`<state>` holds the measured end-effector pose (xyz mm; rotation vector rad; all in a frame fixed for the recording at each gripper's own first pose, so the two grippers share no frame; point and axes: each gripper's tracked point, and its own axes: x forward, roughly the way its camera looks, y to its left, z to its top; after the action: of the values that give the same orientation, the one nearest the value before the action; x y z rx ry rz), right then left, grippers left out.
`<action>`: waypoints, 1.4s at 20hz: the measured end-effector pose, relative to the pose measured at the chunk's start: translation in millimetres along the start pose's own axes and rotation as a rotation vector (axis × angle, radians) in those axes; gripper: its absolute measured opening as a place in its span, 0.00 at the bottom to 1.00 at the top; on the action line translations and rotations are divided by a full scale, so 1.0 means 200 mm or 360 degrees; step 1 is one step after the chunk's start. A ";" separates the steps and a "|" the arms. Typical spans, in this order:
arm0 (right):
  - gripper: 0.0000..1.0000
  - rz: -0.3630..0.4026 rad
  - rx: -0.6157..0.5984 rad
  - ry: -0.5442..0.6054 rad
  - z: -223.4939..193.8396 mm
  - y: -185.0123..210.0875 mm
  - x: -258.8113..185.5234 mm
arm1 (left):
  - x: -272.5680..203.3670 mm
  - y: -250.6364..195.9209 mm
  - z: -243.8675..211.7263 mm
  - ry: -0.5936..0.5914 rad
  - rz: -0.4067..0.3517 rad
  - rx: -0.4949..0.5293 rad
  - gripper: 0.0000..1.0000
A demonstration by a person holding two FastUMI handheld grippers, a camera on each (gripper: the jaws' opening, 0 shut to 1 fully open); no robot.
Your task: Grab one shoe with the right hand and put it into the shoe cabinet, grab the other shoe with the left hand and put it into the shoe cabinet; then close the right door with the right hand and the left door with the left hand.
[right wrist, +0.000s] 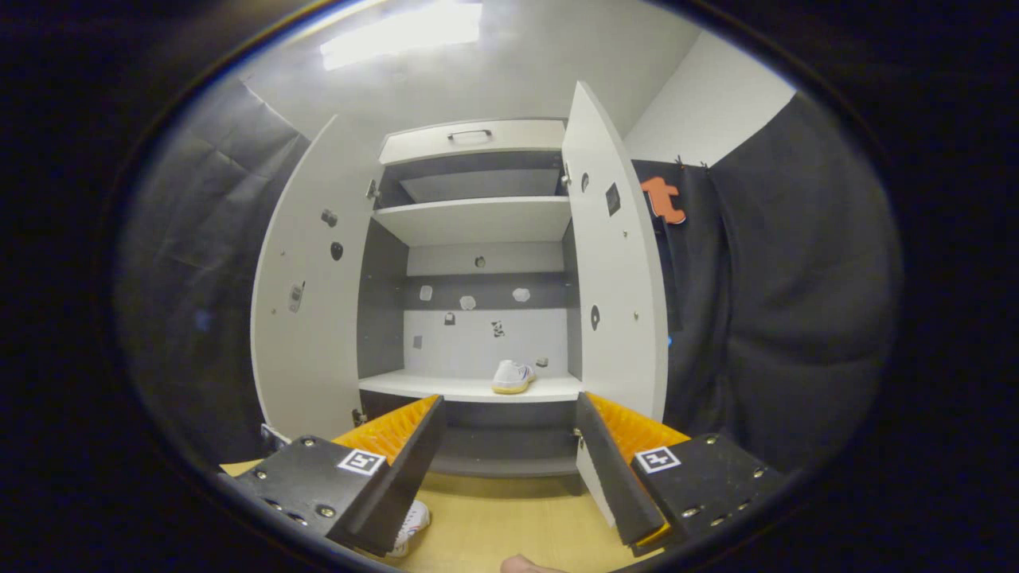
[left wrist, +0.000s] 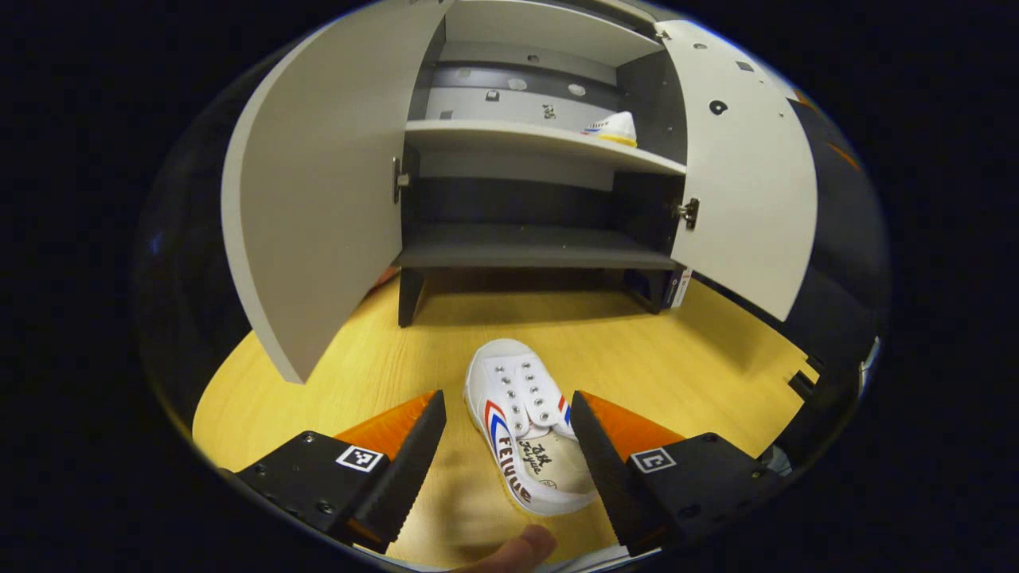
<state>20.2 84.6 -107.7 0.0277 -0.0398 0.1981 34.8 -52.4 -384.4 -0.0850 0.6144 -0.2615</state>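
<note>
A white shoe [left wrist: 521, 422] with red and blue stripes lies on the wooden floor, toe toward the cabinet. My left gripper [left wrist: 506, 420] is open and straddles it, its fingers apart from the shoe's sides. The second white shoe [left wrist: 614, 128] rests on the right end of the cabinet's white middle shelf, also seen as the shelved shoe [right wrist: 512, 376] in the right gripper view. My right gripper [right wrist: 509, 420] is open and empty, held back from the cabinet and pointing at that shelf. Both doors, the left door [left wrist: 318, 191] and the right door [left wrist: 744, 175], stand wide open.
The shoe cabinet [right wrist: 478, 263] has a dark lower shelf [left wrist: 533, 251] and an upper white shelf [right wrist: 478, 219], with a drawer on top. Wooden floor [left wrist: 685, 366] spreads before it. Black cloth walls flank both sides. A fingertip [left wrist: 517, 549] shows at the bottom edge.
</note>
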 end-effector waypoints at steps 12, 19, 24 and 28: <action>0.98 0.0060 -0.0043 0.0021 -0.07 0.05 -0.03 | 0.22 0.07 -0.20 0.0314 -0.0113 -0.0142 0.81; 0.98 -0.0003 -0.0037 0.0037 -0.10 -0.04 -0.10 | 0.21 0.05 -0.19 0.0306 -0.0143 -0.0147 0.41; 0.98 -0.0006 -0.0057 0.0022 -0.10 -0.09 -0.17 | 0.21 0.08 -0.17 0.0285 -0.0031 -0.0131 0.09; 0.98 -0.0022 -0.0076 0.0027 -0.10 -0.13 -0.19 | 0.11 0.04 -0.14 0.0264 -0.0016 -0.0111 0.02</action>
<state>-11.5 52.4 -130.6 -0.0212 -0.0274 0.1832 37.5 -51.4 -421.9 -0.1345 0.7880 -0.2584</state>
